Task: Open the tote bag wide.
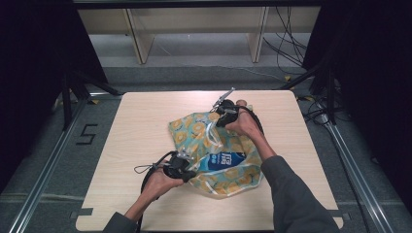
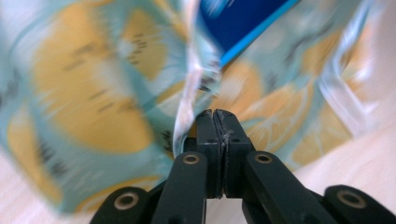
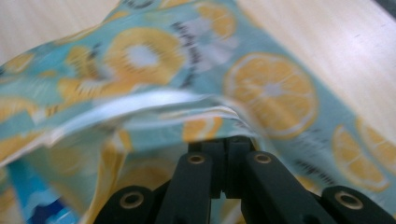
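Bag (image 1: 228, 167): pale teal, clear-looking plastic, printed with yellow-orange citrus slices, white at slice centres, small dark lettering between. Rim strip whitish, glossy.
Packet inside bag (image 1: 224, 159): deep blue, white lettering, lighter blue edge line.
Table (image 1: 141, 141): light wood grain, pale beige.
Left gripper (image 2: 215, 115): black jaws, brass-coloured pivot rings.
Right gripper (image 3: 225, 142): black jaws, same brass-coloured rings.
Sleeve (image 1: 296, 199): dark grey.
Floor (image 1: 29, 160): grey, dark "5" mark at table's left.
Surround: black curtains.
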Demonstrator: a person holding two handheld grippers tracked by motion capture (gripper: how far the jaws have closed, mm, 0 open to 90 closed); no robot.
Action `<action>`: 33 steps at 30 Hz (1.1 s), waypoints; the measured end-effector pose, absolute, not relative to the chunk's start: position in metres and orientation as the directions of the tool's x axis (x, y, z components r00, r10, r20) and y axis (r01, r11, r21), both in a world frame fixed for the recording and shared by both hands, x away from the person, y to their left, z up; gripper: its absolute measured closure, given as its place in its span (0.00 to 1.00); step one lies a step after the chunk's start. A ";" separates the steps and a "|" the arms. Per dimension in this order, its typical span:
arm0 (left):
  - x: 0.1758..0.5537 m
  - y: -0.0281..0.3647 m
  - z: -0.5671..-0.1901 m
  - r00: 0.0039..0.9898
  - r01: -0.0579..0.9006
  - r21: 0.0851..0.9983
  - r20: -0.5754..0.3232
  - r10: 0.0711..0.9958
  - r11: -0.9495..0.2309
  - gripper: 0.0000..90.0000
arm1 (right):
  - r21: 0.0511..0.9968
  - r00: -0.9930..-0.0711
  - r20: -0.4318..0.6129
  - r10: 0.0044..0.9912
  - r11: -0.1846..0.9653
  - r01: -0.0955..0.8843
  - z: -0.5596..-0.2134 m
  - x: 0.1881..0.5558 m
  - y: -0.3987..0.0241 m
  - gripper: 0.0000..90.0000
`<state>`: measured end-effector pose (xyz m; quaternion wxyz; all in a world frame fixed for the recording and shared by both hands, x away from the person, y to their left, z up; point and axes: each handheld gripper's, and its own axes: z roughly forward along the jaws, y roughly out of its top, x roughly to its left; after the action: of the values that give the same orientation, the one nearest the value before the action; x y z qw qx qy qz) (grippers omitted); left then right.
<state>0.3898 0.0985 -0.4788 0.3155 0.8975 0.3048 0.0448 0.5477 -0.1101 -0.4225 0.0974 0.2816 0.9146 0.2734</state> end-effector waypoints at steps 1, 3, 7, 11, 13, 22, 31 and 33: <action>0.387 0.092 -0.471 0.806 0.505 0.643 -0.113 0.581 -0.575 0.97 | 0.549 -0.835 -0.029 0.550 0.707 0.447 -0.421 0.543 -0.110 1.00; 0.385 0.084 -0.458 0.797 0.500 0.684 -0.125 0.590 -0.531 0.96 | 0.539 -0.844 -0.019 0.536 0.716 0.443 -0.416 0.529 -0.112 1.00; 0.395 0.068 -0.434 0.817 0.453 0.741 -0.123 0.563 -0.496 0.96 | 0.542 -0.862 -0.014 0.507 0.728 0.420 -0.411 0.502 -0.125 1.00; 0.414 0.042 -0.428 0.805 0.442 0.765 -0.107 0.583 -0.469 0.96 | 0.567 -0.850 0.005 0.526 0.699 0.436 -0.409 0.476 -0.144 1.00; 0.427 0.036 -0.430 0.786 0.451 0.766 -0.100 0.610 -0.457 0.96 | 0.602 -0.849 0.008 0.528 0.676 0.426 -0.410 0.464 -0.154 1.00; 0.481 0.058 -0.463 0.637 0.573 0.719 -0.090 0.766 -0.392 0.99 | 0.530 -0.781 -0.086 0.618 0.693 0.490 -0.462 0.464 -0.212 1.00; 0.471 0.093 -0.448 0.612 0.577 0.757 -0.153 0.776 -0.306 0.96 | 0.531 -0.714 -0.089 0.694 0.640 0.555 -0.466 0.465 -0.242 1.00; 0.463 0.090 -0.442 0.623 0.567 0.771 -0.171 0.763 -0.290 0.94 | 0.561 -0.731 -0.090 0.676 0.641 0.524 -0.454 0.453 -0.232 1.00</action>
<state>0.4633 0.0898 -0.4415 0.4241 0.7948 0.4184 0.1157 0.4534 -0.2322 -0.4539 0.1474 0.3357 0.8937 0.2587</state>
